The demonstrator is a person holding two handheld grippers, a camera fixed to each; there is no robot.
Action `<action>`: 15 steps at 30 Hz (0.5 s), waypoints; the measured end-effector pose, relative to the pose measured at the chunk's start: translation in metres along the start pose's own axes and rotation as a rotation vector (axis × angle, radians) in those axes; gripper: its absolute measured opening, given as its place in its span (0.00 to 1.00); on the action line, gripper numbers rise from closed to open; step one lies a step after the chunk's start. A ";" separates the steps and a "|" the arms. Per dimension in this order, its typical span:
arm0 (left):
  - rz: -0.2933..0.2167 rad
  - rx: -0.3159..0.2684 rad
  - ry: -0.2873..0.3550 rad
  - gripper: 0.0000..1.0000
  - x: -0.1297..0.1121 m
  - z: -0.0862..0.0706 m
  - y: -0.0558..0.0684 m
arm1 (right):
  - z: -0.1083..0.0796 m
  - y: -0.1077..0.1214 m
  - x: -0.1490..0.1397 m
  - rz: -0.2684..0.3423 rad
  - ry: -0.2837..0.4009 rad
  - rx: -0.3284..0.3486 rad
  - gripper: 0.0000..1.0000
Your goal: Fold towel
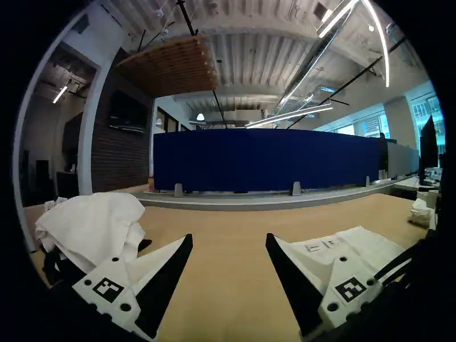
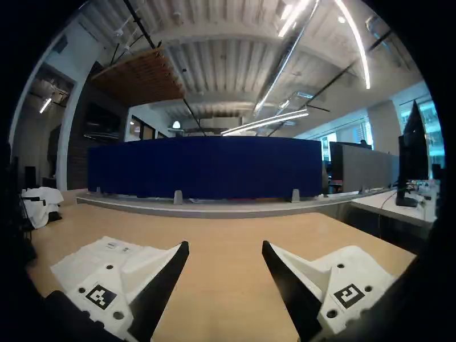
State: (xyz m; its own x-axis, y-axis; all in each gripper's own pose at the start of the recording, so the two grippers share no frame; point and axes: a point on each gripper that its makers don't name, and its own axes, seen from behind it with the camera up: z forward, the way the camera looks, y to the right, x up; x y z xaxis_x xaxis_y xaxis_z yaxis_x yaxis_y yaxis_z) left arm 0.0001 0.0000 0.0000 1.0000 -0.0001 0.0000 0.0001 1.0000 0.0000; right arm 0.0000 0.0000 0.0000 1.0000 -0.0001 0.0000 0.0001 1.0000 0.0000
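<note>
My left gripper (image 1: 228, 236) stands open low over the wooden table (image 1: 228, 279), with nothing between its fingers. A crumpled white towel pile (image 1: 91, 225) lies just beyond its left finger. A flat, folded white towel (image 1: 356, 242) with small labels lies behind its right finger. My right gripper (image 2: 224, 244) is open too, over bare wood. The flat white towel (image 2: 105, 253) lies partly behind its left finger, and the crumpled pile (image 2: 41, 204) sits far off at the left edge.
A blue partition (image 1: 268, 159) on a grey ledge runs along the back of the table. A small white crumpled item (image 1: 420, 214) sits at the far right. A dark monitor (image 2: 411, 159) stands on a neighbouring desk to the right.
</note>
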 end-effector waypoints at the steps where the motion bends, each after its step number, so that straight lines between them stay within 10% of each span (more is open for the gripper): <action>1: 0.000 0.000 0.000 0.96 0.000 0.000 0.000 | 0.000 0.000 0.000 0.000 0.000 0.000 1.00; 15: 0.000 0.006 0.000 0.96 0.000 -0.001 0.001 | 0.000 -0.001 0.001 -0.001 -0.001 0.000 1.00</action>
State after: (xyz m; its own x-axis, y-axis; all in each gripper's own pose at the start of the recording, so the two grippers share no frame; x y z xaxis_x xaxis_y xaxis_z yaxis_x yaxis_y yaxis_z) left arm 0.0002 0.0008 -0.0015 1.0000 0.0001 0.0001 -0.0001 1.0000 0.0060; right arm 0.0009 -0.0006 -0.0002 1.0000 -0.0008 0.0010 0.0008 1.0000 0.0005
